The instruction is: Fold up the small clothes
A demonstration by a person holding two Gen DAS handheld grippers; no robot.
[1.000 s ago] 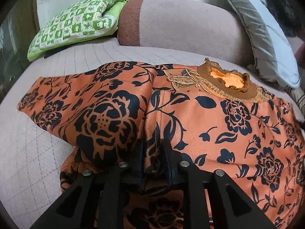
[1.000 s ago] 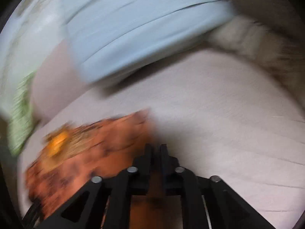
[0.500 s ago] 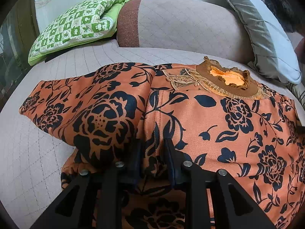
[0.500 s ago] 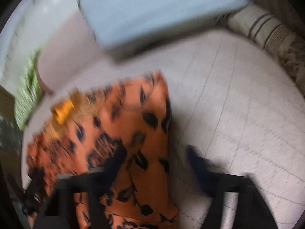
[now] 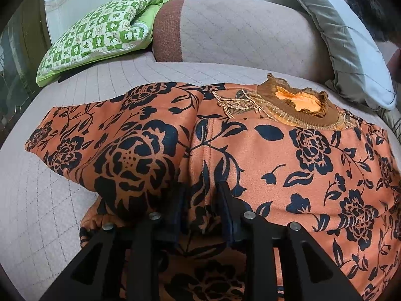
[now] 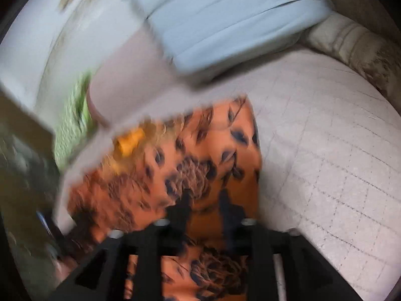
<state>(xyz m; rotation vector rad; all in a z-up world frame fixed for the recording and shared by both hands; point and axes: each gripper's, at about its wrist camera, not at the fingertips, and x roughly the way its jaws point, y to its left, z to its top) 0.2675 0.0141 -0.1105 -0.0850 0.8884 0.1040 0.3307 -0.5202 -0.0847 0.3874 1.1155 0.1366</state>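
Note:
An orange garment (image 5: 288, 165) with dark flowers and a brown ruffled collar (image 5: 298, 100) lies spread on the quilted bed cover (image 5: 37, 200). Its sleeve (image 5: 112, 140) is folded in over the body at the left. My left gripper (image 5: 201, 200) rests low on the garment; its jaws are opening, and a ridge of the cloth stands loose between the fingers. In the blurred right wrist view the same garment (image 6: 200, 155) lies under my right gripper (image 6: 205, 200), near the garment's right edge. Its jaws are opening, with cloth below them and nothing gripped.
A green checked pillow (image 5: 100, 32) and a pink bolster (image 5: 238, 30) line the head of the bed. A grey-white pillow (image 5: 351, 45) leans at the right, also seen as a pale pillow (image 6: 225, 20). Bare quilted cover (image 6: 325, 150) extends to the right of the garment.
The right gripper went from shut to open and swung over the garment, which now sits under its fingers. The left fingers have spread a little around the cloth ridge; the left hand stayed put.

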